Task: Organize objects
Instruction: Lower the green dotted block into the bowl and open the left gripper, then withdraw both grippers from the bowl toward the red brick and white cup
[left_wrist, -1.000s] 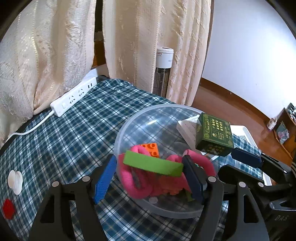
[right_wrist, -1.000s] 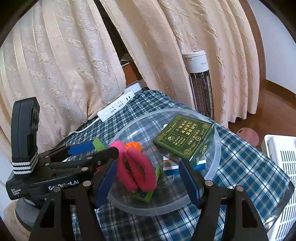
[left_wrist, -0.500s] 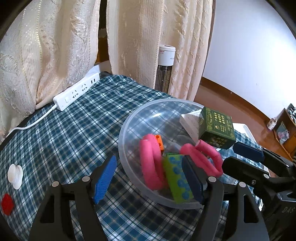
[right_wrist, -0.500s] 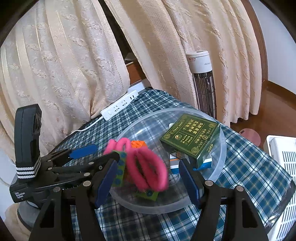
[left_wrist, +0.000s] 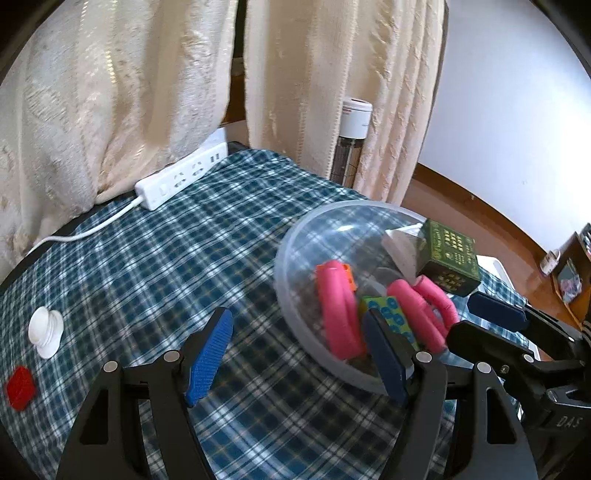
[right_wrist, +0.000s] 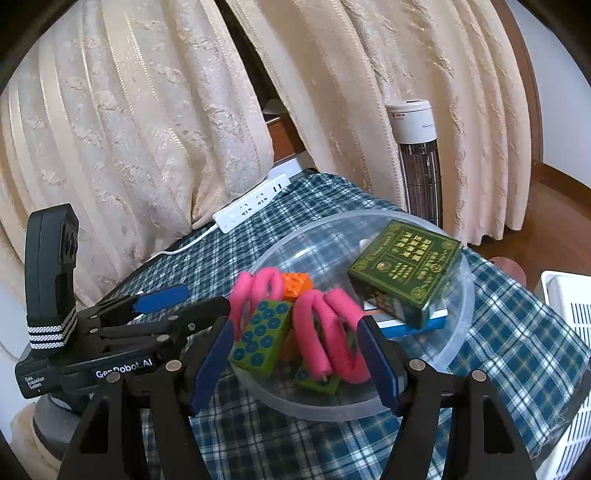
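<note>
A clear plastic bowl (right_wrist: 461, 295) sits on a surface covered with a blue-and-white checked cloth (left_wrist: 177, 266), toward its right end in the left wrist view. Inside the bowl lie two pink foam loops (right_wrist: 325, 332), a green building block with blue studs (right_wrist: 260, 338) tilted against them, a second green studded block (right_wrist: 317, 380) lower down under the loops, a small orange block (right_wrist: 295, 284) behind, and a dark green box with gold print (right_wrist: 406, 266) resting on top of a flat white-and-blue box (right_wrist: 410, 325) at the bowl's right side. The left claw (left_wrist: 297, 363) hovers over the cloth just left of the bowl, its blue-padded jaws standing partly apart with nothing between them; its right jaw overlaps the near rim of the bowl in the view. The right claw (right_wrist: 295, 365) hangs in front of the bowl's near edge, also partly spread and gripping nothing, the loops and green block showing in the gap beyond its pads. On the cloth well away to the left lie a white knob-shaped piece (left_wrist: 46, 332) and a small red piece (left_wrist: 21, 382). A white power strip (left_wrist: 181, 177) lies along the far edge of the surface, below cream curtains (left_wrist: 110, 92), and a white tower heater (right_wrist: 417, 155) stands behind. A white slatted basket (right_wrist: 569, 314) sits beside the surface on the right.
</note>
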